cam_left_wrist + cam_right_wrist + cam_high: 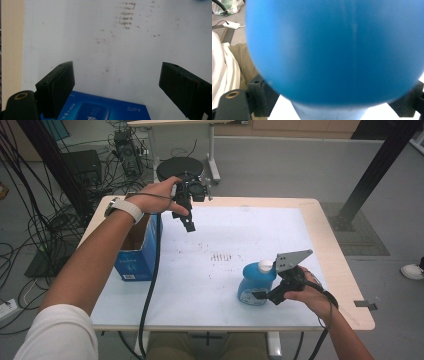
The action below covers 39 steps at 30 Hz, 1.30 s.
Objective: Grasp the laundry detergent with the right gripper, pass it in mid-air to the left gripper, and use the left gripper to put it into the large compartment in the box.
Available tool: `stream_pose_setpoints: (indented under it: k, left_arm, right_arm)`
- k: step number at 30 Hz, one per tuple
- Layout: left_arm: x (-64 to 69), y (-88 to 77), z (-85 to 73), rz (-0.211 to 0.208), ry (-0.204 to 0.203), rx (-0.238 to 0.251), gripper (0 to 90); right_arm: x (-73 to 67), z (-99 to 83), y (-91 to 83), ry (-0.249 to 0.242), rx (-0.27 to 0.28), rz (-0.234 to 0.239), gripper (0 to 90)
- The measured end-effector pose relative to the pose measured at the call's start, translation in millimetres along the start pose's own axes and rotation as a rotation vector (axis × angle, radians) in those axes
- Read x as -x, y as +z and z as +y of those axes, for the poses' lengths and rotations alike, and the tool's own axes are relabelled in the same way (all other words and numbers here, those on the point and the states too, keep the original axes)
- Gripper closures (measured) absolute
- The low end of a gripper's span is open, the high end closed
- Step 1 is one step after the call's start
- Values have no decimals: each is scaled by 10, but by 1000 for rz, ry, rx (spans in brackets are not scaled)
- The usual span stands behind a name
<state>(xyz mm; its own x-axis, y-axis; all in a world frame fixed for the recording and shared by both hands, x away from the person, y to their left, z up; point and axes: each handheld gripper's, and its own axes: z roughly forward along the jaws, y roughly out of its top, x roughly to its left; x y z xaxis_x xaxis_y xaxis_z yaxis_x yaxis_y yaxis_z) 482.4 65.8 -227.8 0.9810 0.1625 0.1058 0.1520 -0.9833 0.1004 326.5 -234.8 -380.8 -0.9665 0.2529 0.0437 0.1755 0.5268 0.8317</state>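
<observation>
A blue bottle [252,282] with a white cap stands at the front right of the white table top [260,225]. My right gripper [257,295] reaches in from the right, low on the bottle's body. In the right gripper view the bottle [332,50] sits between the two jaws of the gripper [332,100], which stand close at its sides; no firm squeeze shows. My left gripper [189,226] hangs in the air over the back left of the table, pointing down, open and empty [117,72]. Just below it lies an open blue box [135,262] [105,110].
Faint brown marks [222,257] dot the middle of the white top. A round black stool [180,168] and table legs stand behind the table. Cables and equipment crowd the floor at the left [45,220]. A dark post [380,165] rises at the back right.
</observation>
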Motion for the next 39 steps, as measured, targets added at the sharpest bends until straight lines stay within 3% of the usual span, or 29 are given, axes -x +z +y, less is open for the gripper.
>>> stream_pose_setpoints:
  k: [39]
  left_arm:
    - [3,14,5,-1,-3,3,139]
  right_arm:
    - [-4,-105,77,-6,59,13,261]
